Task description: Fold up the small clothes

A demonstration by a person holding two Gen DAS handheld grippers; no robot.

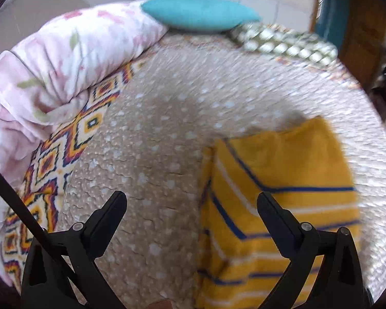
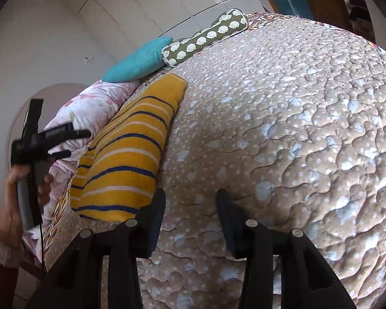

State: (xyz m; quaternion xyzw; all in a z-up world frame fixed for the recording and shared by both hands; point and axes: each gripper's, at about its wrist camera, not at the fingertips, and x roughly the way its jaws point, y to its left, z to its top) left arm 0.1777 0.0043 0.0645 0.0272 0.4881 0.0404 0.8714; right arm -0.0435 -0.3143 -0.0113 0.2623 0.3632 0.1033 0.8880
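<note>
Currently the folded mustard-yellow, blue-and-white-striped knit garment [image 2: 126, 152] lies lengthwise, just left of the right gripper [image 2: 190, 206]. Right jaws parted, empty. Left gripper [image 1: 191, 203] spread wide, empty, beside the garment's left edge.

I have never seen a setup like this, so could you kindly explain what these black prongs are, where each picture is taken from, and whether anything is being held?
The prongs are two-finger grippers a person holds, each carrying a forward-looking fisheye camera. One picture looks along the left gripper, the other along the right gripper, which also shows the left one in the person's hand. On the quilted bedspread lies a folded yellow striped garment, near a teal pillow and floral quilt. Both grippers are open and hold nothing.
</note>
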